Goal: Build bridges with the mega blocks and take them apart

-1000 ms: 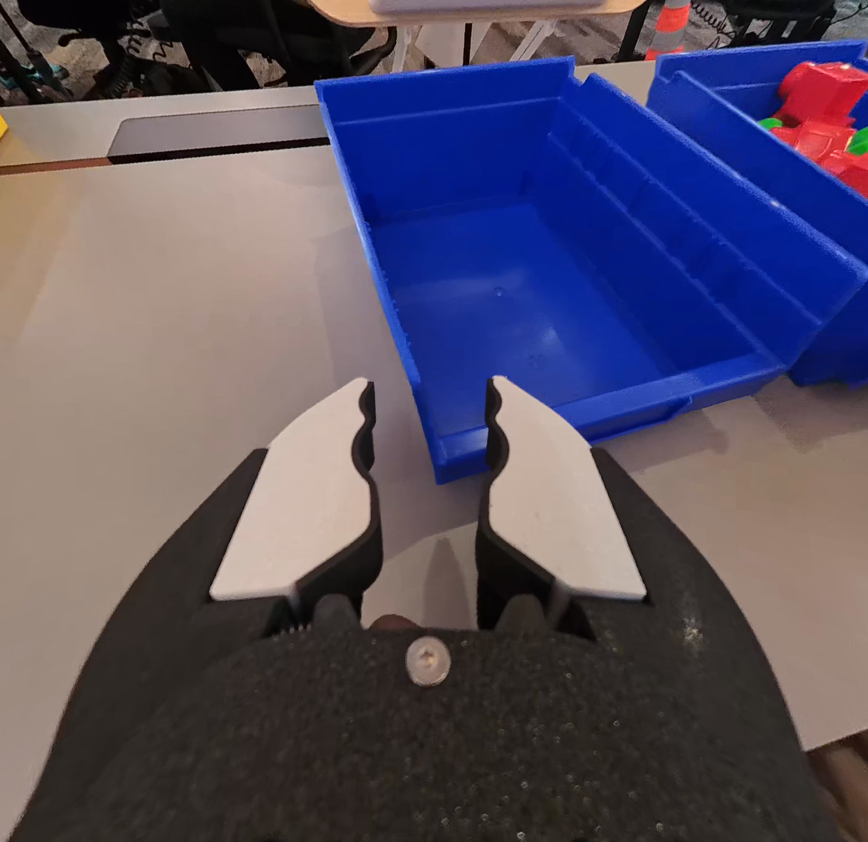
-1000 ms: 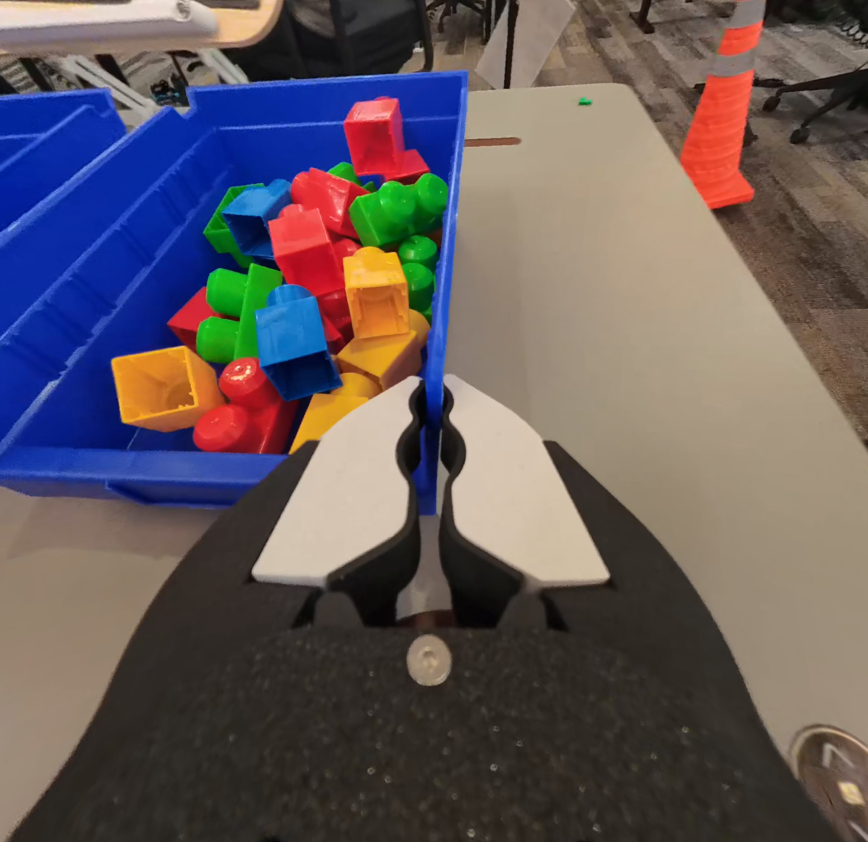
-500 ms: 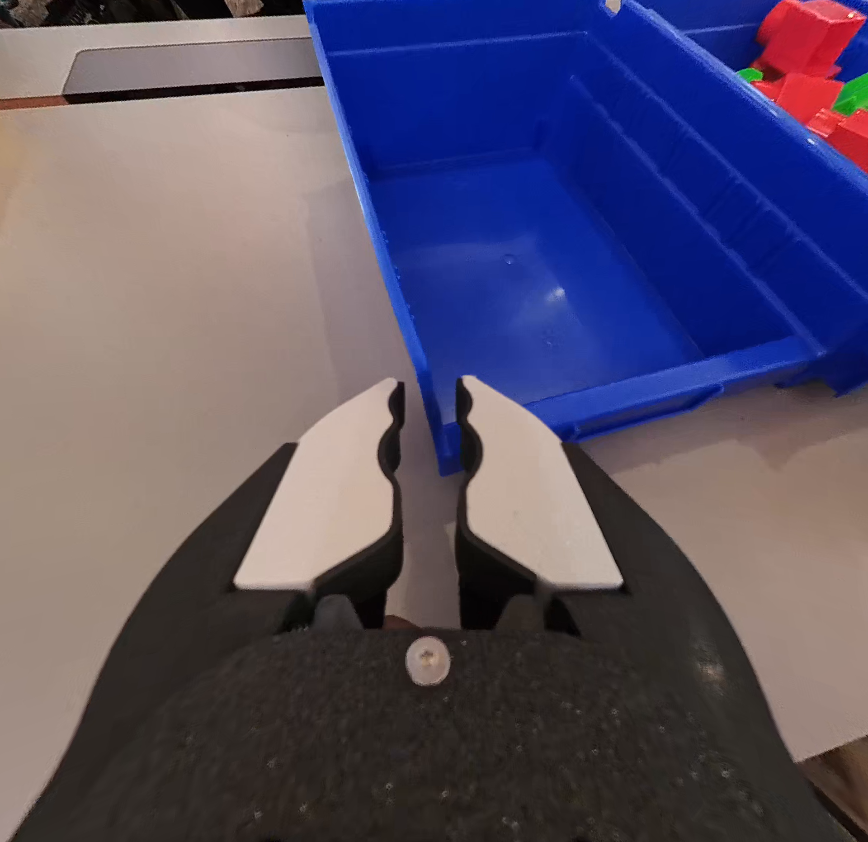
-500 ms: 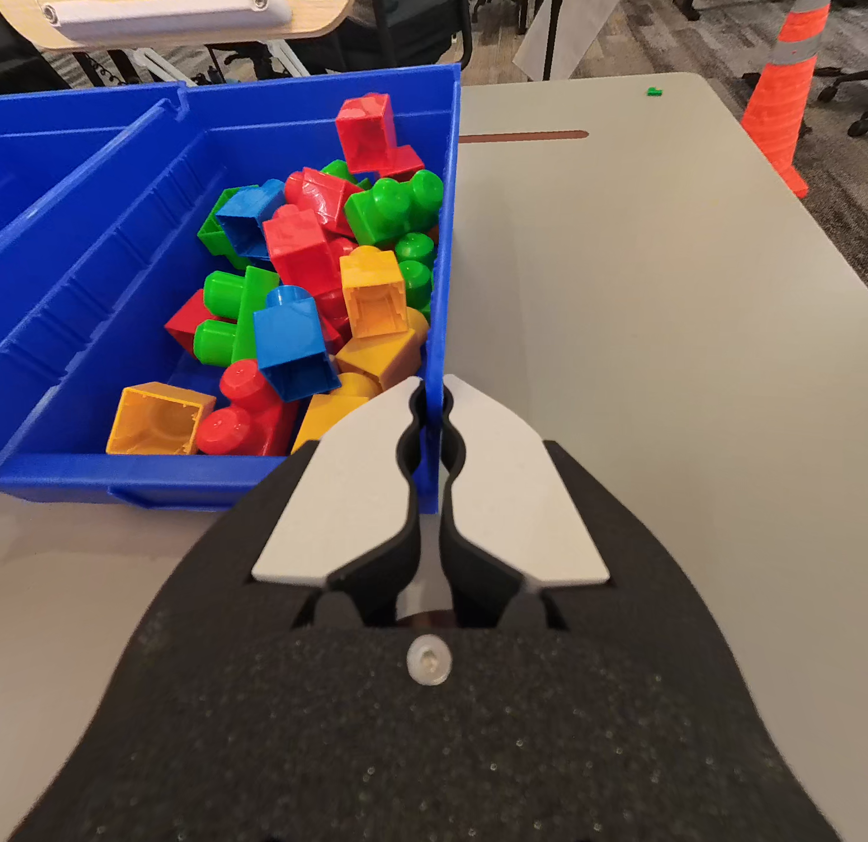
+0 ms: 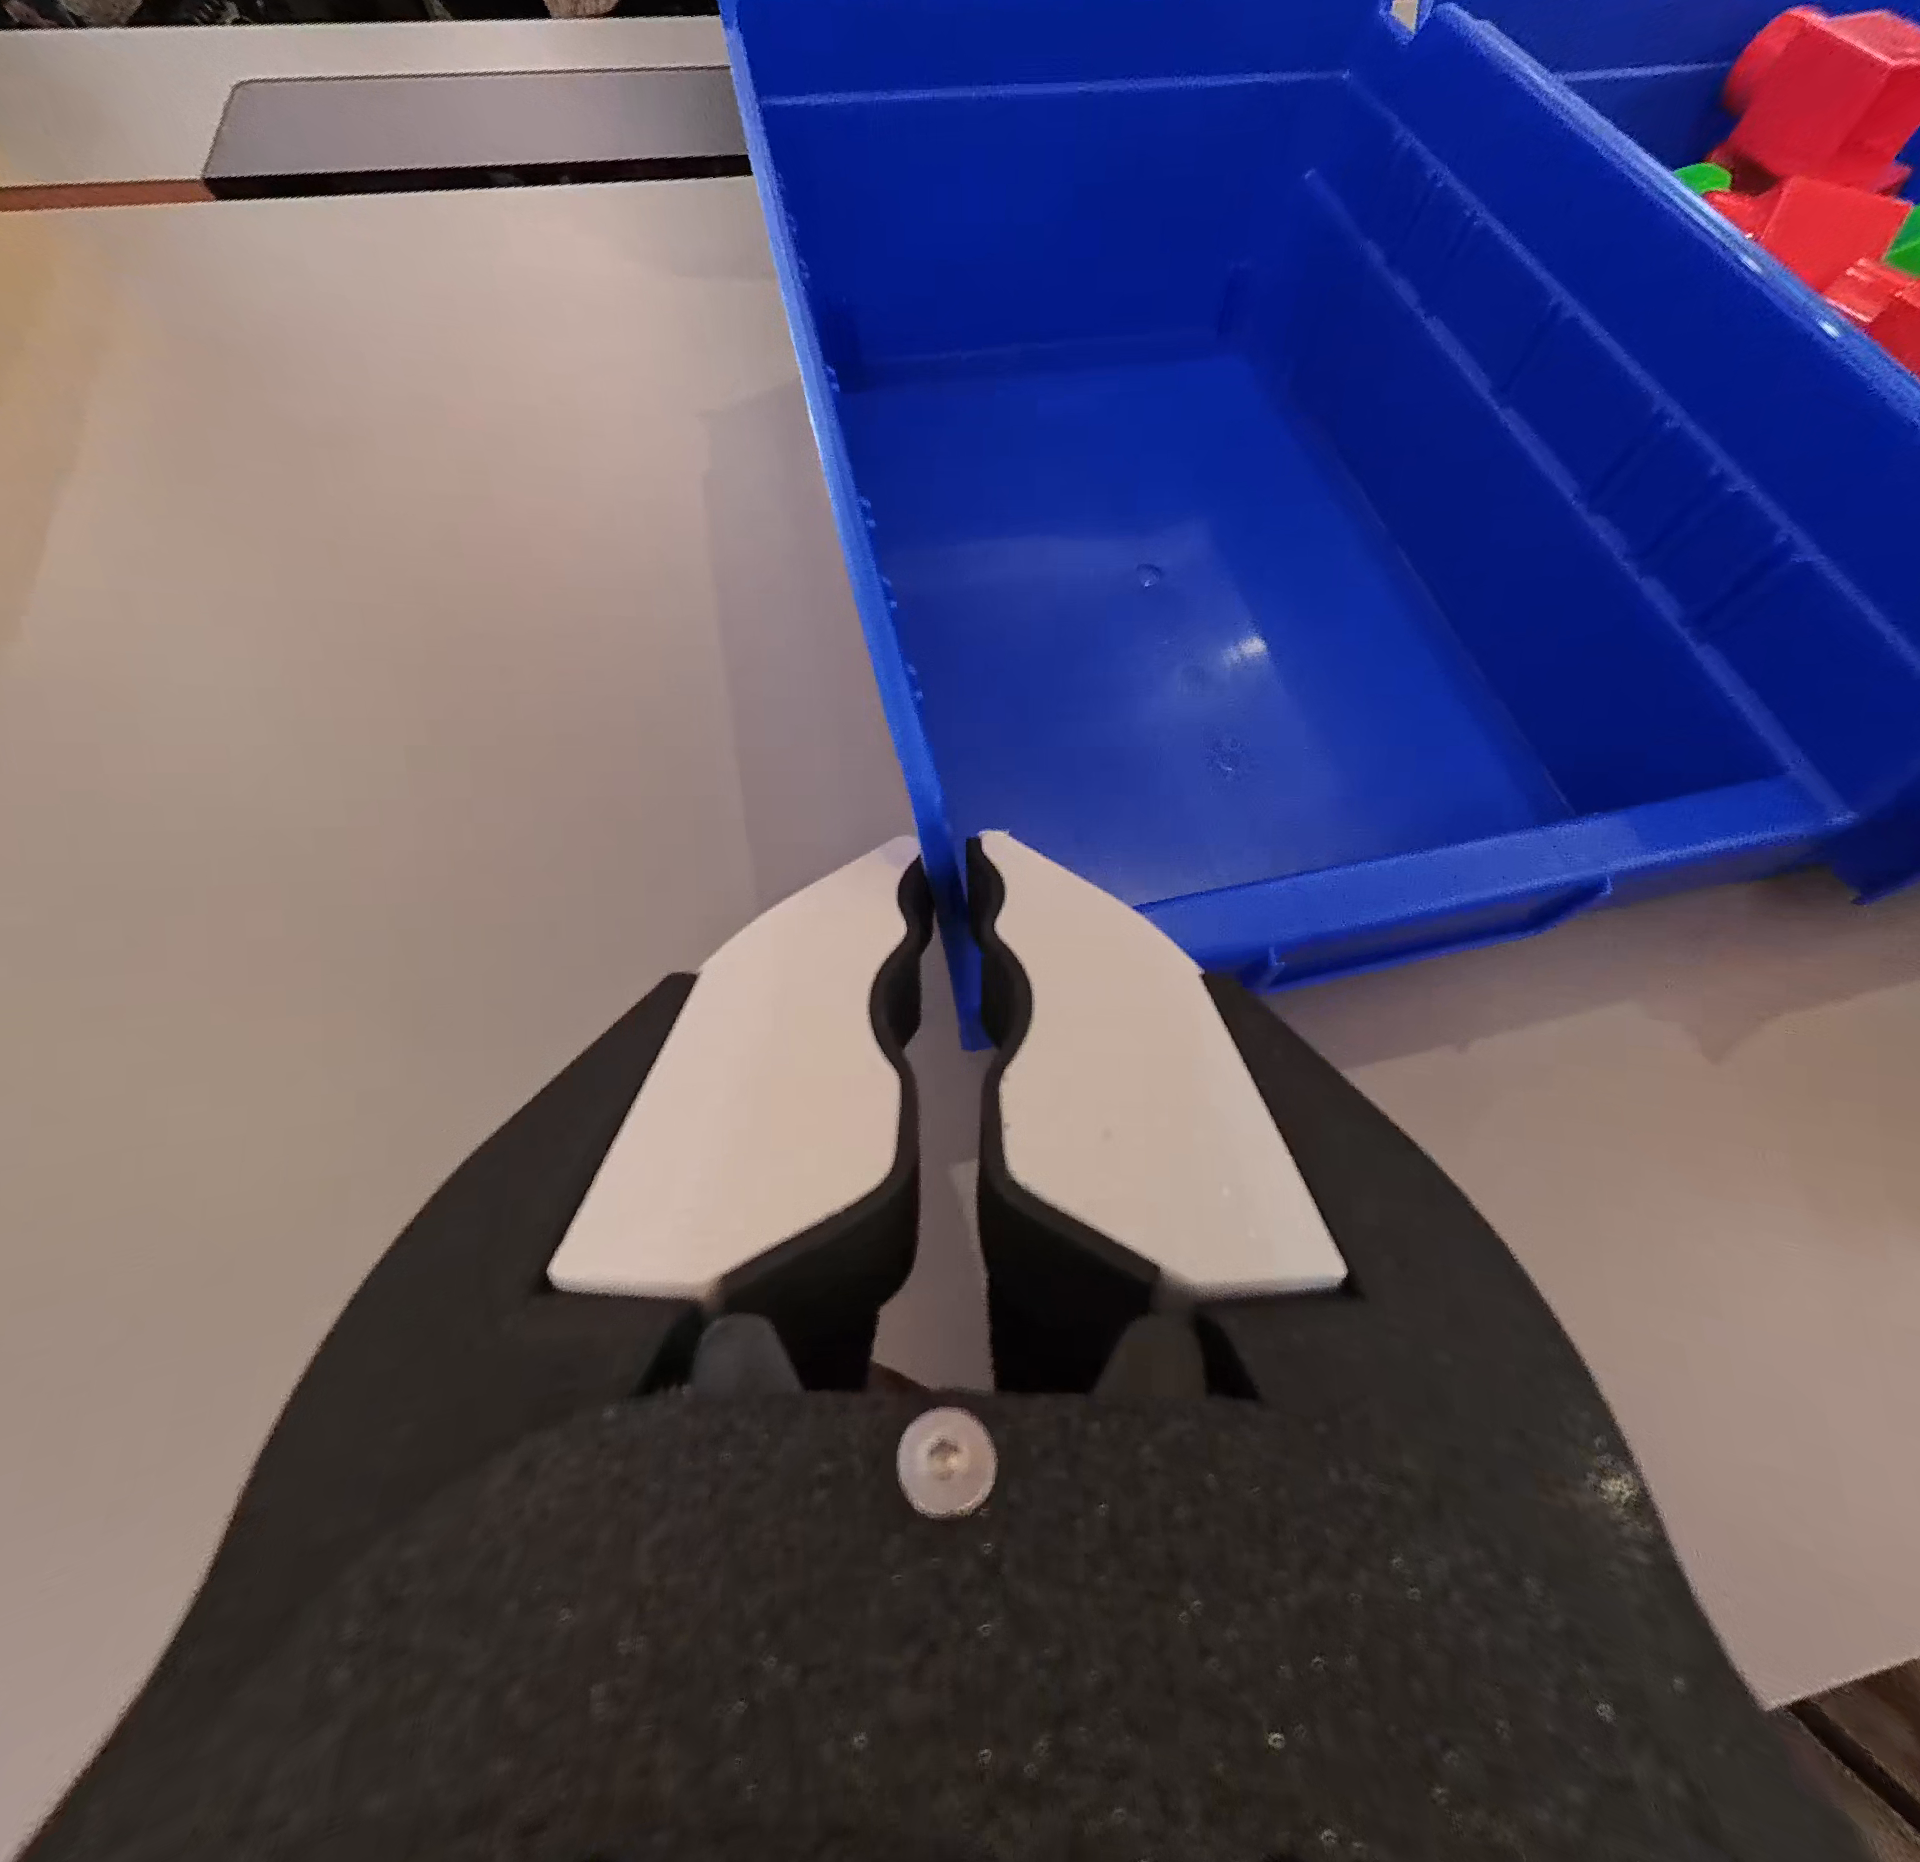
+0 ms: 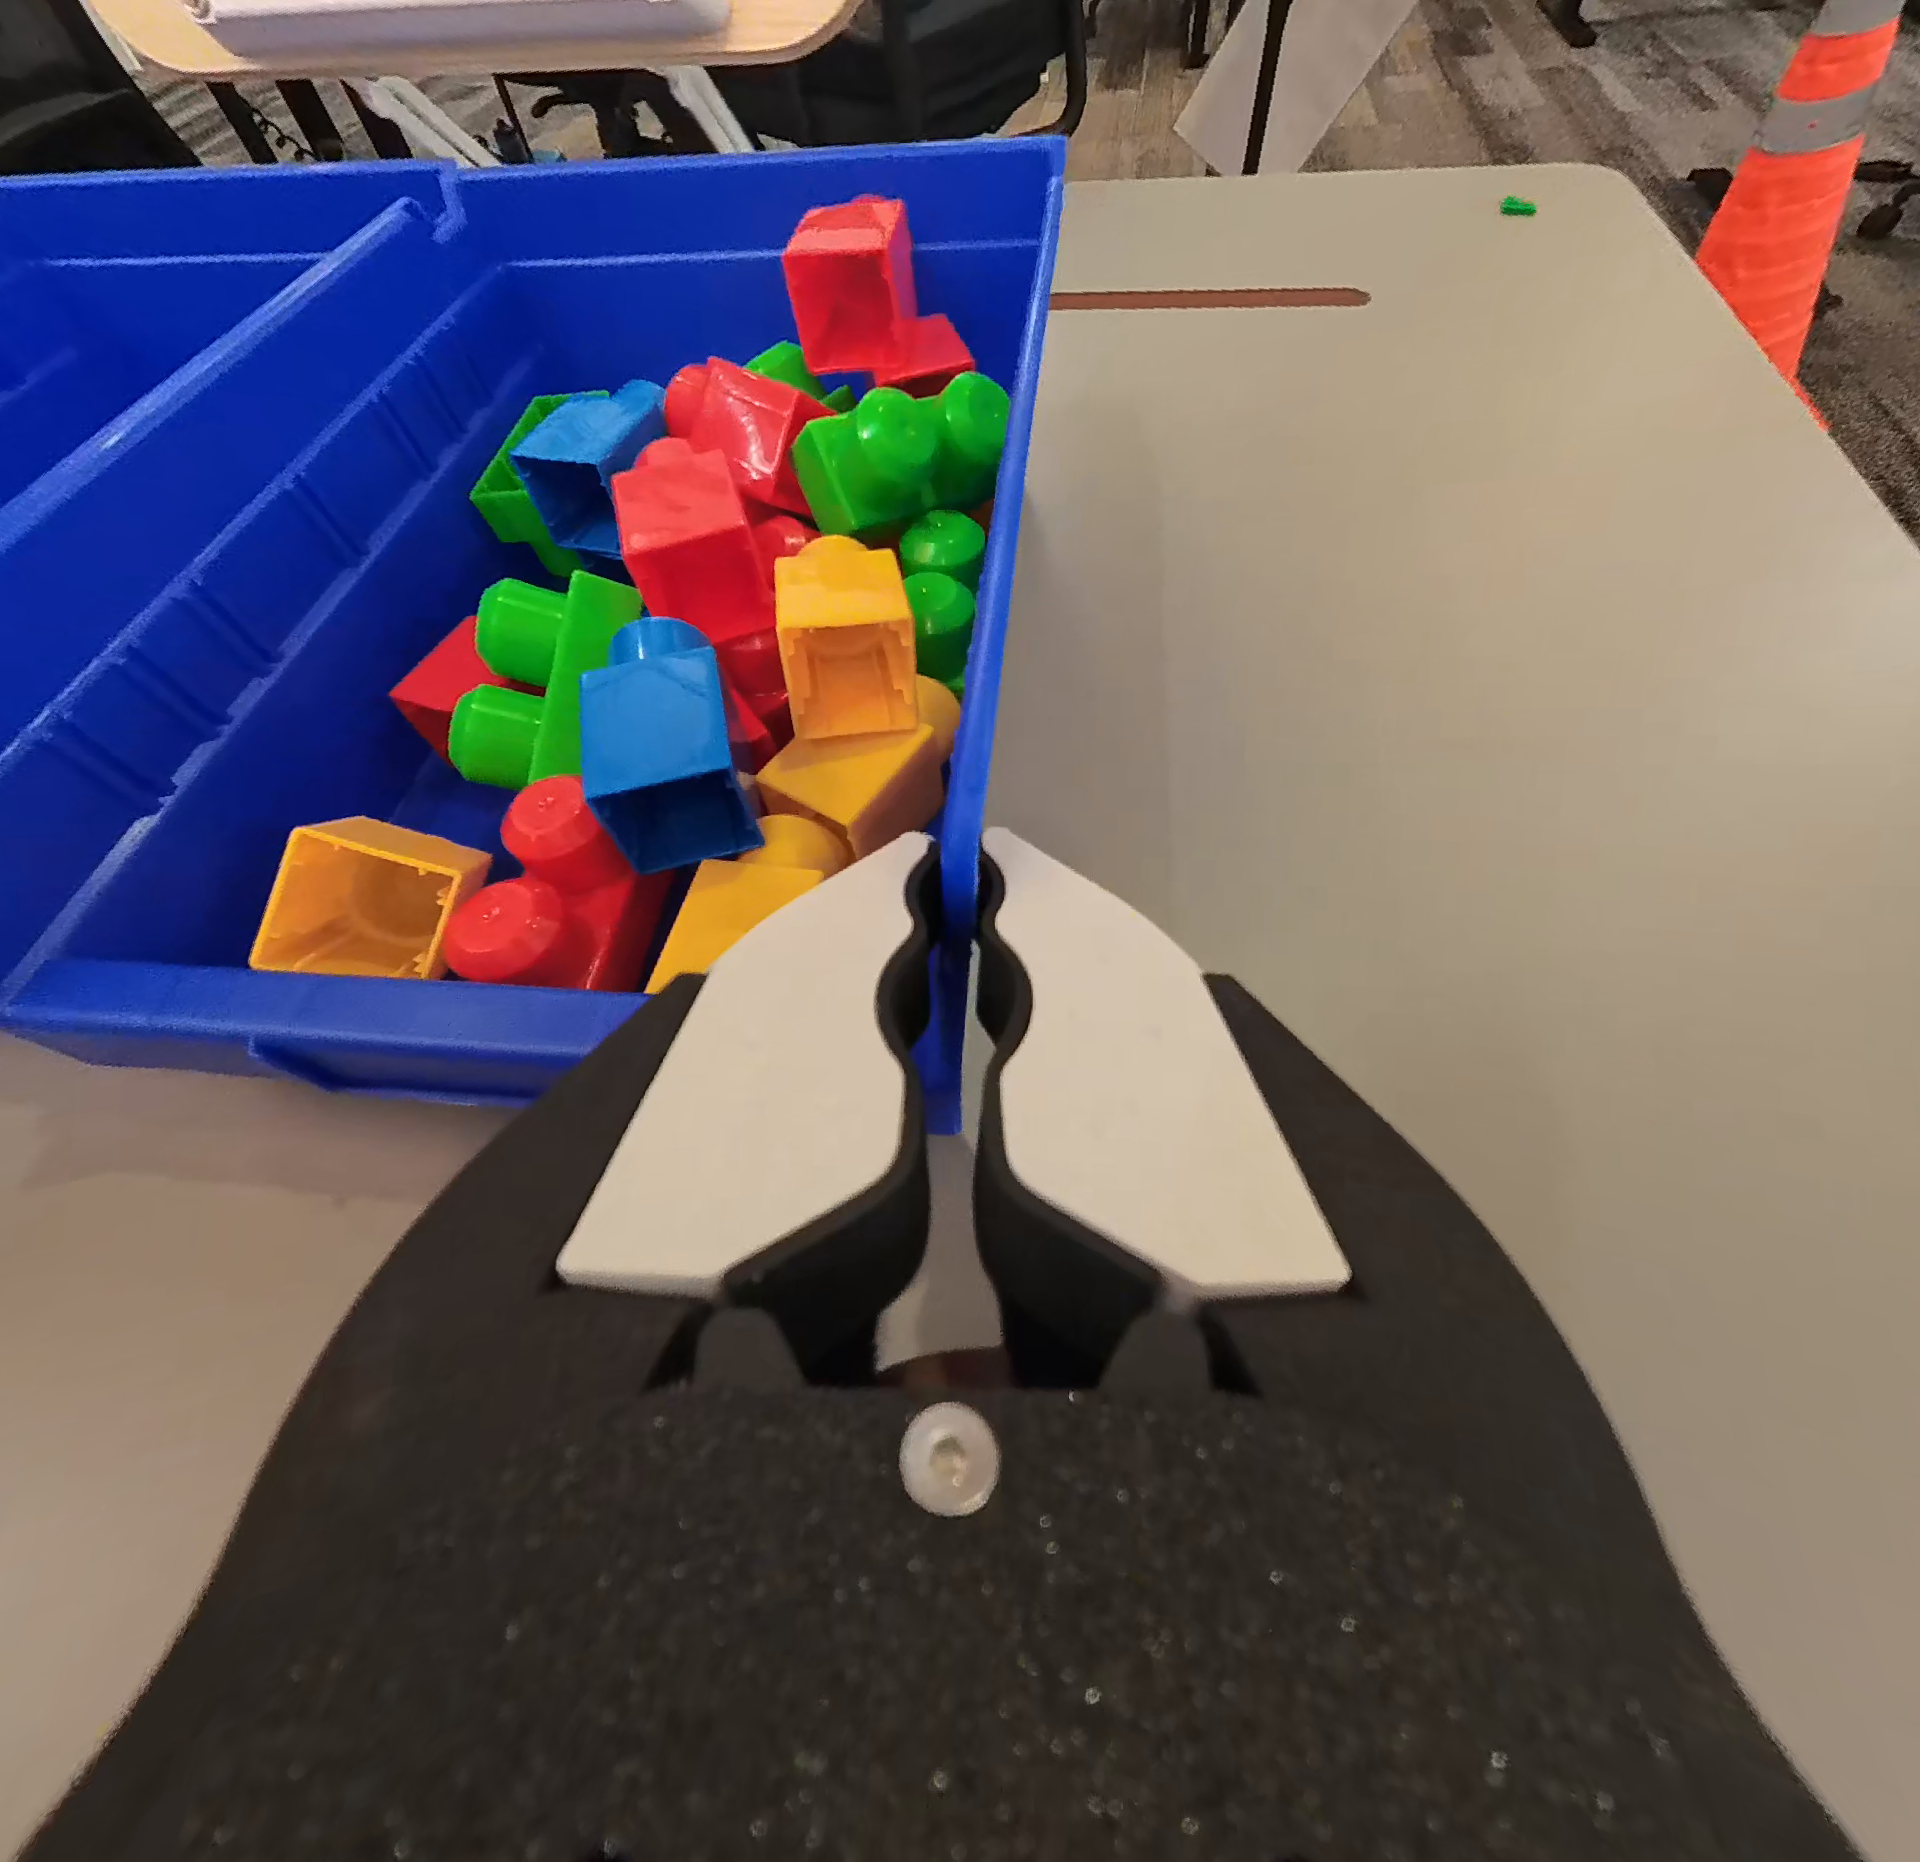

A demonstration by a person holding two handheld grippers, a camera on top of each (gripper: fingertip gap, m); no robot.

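Clamping opposite outer side walls, the empty blue bin (image 5: 1299, 524) is pinched by the left gripper (image 5: 948, 856) and the blocks bin (image 6: 208, 524), heaped with jumbled red, green, yellow, blue mega blocks (image 6: 707, 607), by the right gripper (image 6: 954, 851), both lengthwise away on the table (image 6: 1455, 773)

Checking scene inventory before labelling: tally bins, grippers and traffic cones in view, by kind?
empty blue bin: 1
blue bin of mega blocks: 1
grippers: 2, the left gripper and the right gripper, each clamped on a bin side wall
orange traffic cone: 1
Total: 5
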